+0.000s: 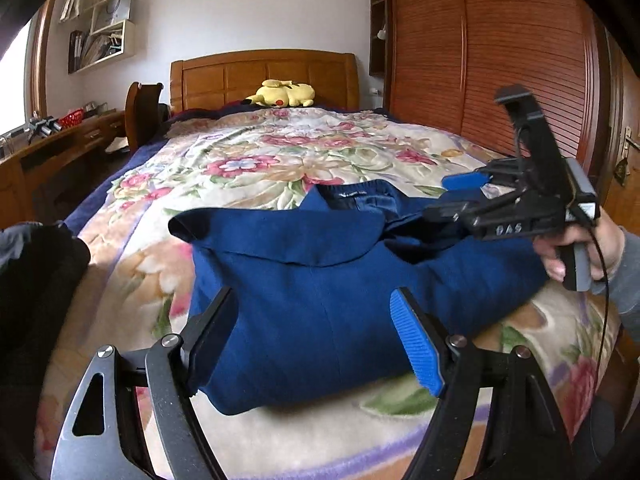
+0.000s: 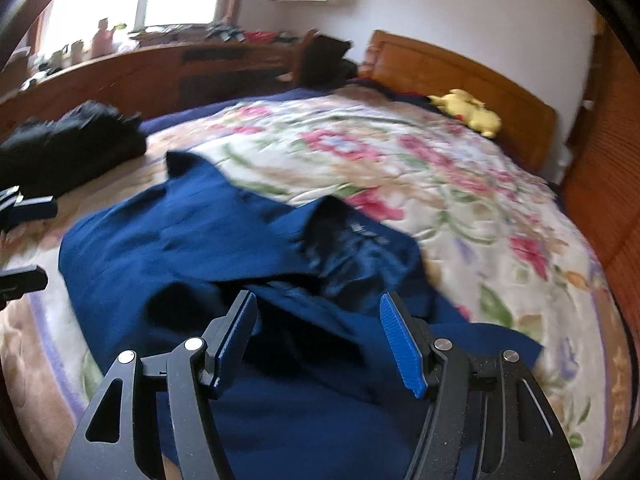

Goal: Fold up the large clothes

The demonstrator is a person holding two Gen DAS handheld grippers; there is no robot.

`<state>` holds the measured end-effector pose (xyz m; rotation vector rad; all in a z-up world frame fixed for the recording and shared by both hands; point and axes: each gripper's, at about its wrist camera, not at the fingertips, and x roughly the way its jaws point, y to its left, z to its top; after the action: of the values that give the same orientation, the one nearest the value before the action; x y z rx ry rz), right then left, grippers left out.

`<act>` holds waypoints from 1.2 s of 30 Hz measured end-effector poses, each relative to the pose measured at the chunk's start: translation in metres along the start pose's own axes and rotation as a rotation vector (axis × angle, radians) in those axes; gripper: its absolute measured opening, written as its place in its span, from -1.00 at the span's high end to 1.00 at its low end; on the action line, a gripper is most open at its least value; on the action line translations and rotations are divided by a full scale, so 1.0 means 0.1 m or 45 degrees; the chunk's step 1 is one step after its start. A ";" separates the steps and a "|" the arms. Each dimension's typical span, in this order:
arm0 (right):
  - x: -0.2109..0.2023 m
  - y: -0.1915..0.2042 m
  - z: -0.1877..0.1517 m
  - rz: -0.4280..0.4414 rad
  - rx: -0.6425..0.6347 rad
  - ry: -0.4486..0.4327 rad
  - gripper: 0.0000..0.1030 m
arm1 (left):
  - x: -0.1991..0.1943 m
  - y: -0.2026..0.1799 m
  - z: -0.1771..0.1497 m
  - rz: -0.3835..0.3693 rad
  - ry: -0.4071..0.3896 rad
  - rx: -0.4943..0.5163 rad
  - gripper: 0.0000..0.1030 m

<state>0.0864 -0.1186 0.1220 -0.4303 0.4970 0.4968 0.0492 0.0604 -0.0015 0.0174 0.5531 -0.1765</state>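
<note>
Your left gripper [image 1: 316, 336] stood with its jaws apart above the near edge of the blue garment [image 1: 312, 280], nothing pinched between the pads, the cloth merely lying beneath and beyond them. Your right gripper [image 2: 320, 344] was likewise spread wide over the same garment, its blue ribbed pads [image 2: 402, 344] clear of the fabric as far as the blurred view showed. The garment lay partly folded on the floral blanket [image 1: 280, 152], near the foot of the bed, with one sleeve [image 1: 224, 226] laid across the top and the collar with its label [image 1: 356, 194] turned towards the headboard [image 1: 264, 76]. From the left wrist view, your right hand [image 1: 576, 248] gripped its tool's handle at the garment's right side, the tool's fingers hovering just above the cloth near the collar. A dark pile of clothing [image 2: 76, 140] sat on the blanket, apart from the blue garment. A yellow plush toy [image 1: 282, 94] rested by the headboard, well away from the work.
</note>
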 end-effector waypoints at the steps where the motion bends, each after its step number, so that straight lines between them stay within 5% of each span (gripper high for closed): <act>1: 0.05 0.02 -0.01 0.017 -0.012 0.020 -0.28 | 0.02 0.01 -0.01 -0.002 0.006 0.005 -0.53; 13: 0.68 0.07 0.27 0.000 -0.234 0.264 -0.22 | 0.15 0.14 -0.01 -0.051 0.057 0.007 -0.53; 15: 0.70 0.10 0.33 0.010 -0.276 0.275 0.21 | 0.14 0.14 0.00 -0.066 0.050 0.007 -0.53; 17: 0.74 0.16 0.41 0.027 -0.320 0.273 0.85 | 0.15 0.15 0.01 -0.083 0.052 -0.001 -0.53; 18: 0.76 0.18 0.45 0.025 -0.346 0.264 0.91 | 0.16 0.15 0.00 -0.093 0.056 -0.004 -0.53; 32: 1.25 -0.33 1.12 -0.183 -0.199 0.058 0.97 | 0.20 0.16 -0.02 -0.057 0.078 0.002 -0.53; 36: 1.56 -0.18 1.09 -0.255 -0.213 0.102 0.96 | 0.22 0.17 -0.02 -0.052 0.087 -0.007 -0.53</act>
<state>0.2528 -0.0251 0.1289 -0.6559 0.4852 0.3296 0.0694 0.0741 -0.0152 0.0068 0.6221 -0.2151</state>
